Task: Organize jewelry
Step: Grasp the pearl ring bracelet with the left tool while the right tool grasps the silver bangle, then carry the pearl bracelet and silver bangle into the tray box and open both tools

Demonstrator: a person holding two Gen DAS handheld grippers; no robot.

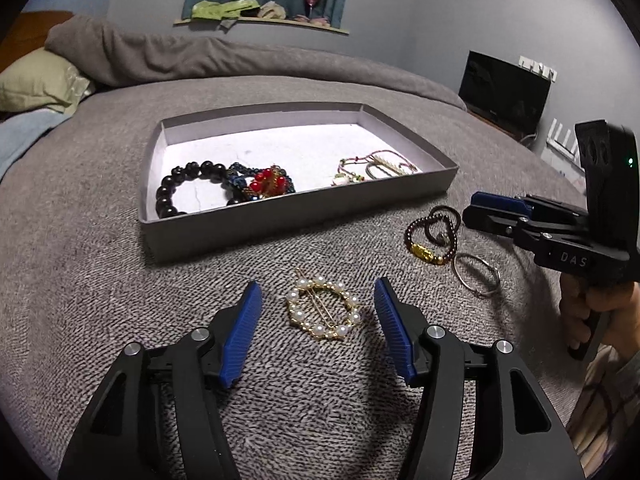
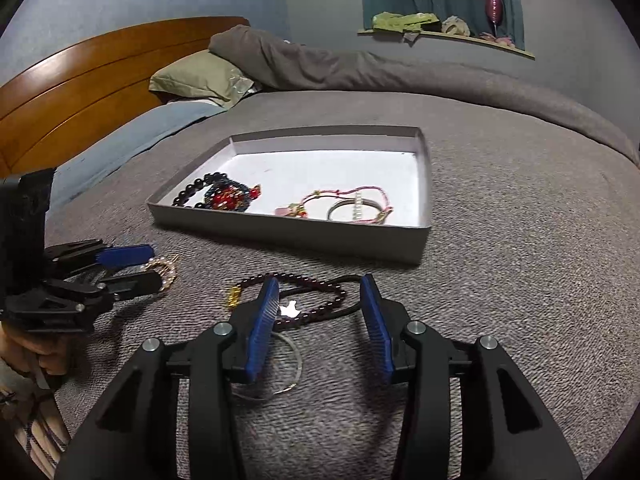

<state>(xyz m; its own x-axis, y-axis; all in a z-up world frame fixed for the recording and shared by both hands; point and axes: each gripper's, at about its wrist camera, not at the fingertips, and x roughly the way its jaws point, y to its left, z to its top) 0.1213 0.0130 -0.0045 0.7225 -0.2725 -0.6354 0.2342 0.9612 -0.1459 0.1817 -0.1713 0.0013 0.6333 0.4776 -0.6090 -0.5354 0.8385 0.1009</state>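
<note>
A shallow grey tray (image 1: 280, 216) (image 2: 288, 232) lies on the bed and holds a black bead bracelet (image 1: 176, 188), a red and blue ornament (image 1: 268, 184), a pink cord bracelet (image 2: 344, 196) and a metal ring (image 2: 352, 212). My left gripper (image 1: 318, 292) is open around a pearl and gold hair clip (image 1: 324, 312), which also shows in the right wrist view (image 2: 164, 272). My right gripper (image 2: 318, 284) (image 1: 474, 206) is open over a dark bead bracelet (image 2: 316, 304) (image 1: 424, 244) and a black hair tie (image 2: 352, 292). A silver bangle (image 1: 476, 274) (image 2: 280, 364) lies beside them.
The grey knitted blanket (image 1: 120, 280) covers the bed. A pillow (image 2: 196, 76) and a wooden headboard (image 2: 80, 92) are at the far left. A dark monitor (image 1: 504, 92) stands by the wall at the right.
</note>
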